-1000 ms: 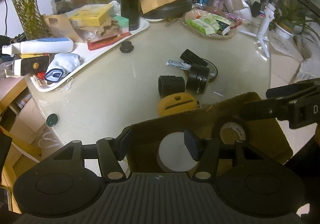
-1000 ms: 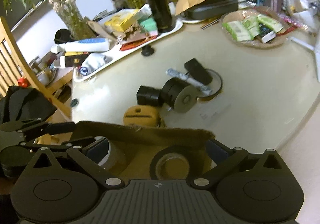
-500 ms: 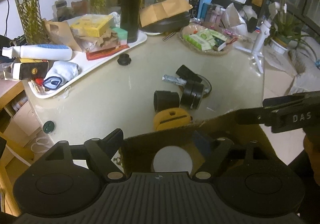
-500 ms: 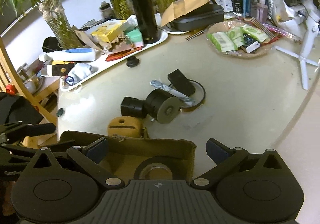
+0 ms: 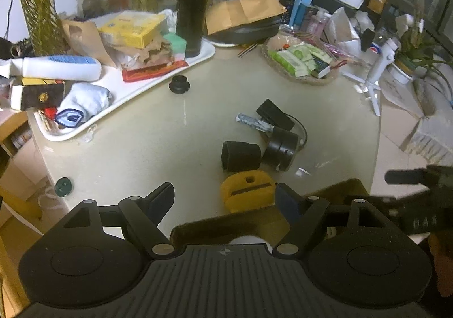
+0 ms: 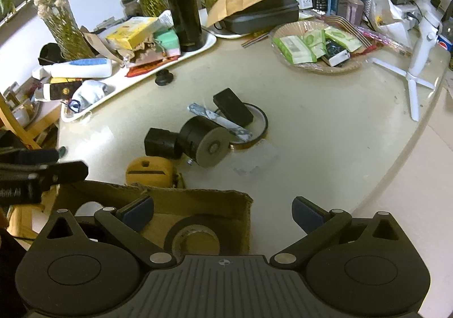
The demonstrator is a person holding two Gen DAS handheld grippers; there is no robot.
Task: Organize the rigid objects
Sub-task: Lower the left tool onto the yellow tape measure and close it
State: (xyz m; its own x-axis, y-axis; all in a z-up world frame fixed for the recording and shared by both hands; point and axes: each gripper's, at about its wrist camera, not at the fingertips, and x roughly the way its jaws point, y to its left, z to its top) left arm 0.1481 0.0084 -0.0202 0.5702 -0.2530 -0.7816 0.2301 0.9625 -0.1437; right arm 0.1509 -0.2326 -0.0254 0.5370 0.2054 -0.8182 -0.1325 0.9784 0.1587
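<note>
Having just been opening, left hand-held gripper (image 5: 225, 199) standing spread and empty over cardboard box (image 6: 198, 199); white roll (image 5: 246, 240) now lying inside. Right hand-held gripper (image 6: 222, 209) spread, empty. Remaining on bench (image 5: 155, 133): yellow case (image 5: 247, 194), black cylinders (image 5: 240, 156).

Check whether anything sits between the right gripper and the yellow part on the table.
Yes. The far wall of the cardboard box rises between the open right gripper and the yellow part, which lies on the table just beyond it. Above the wall nothing visible blocks the way.
</note>
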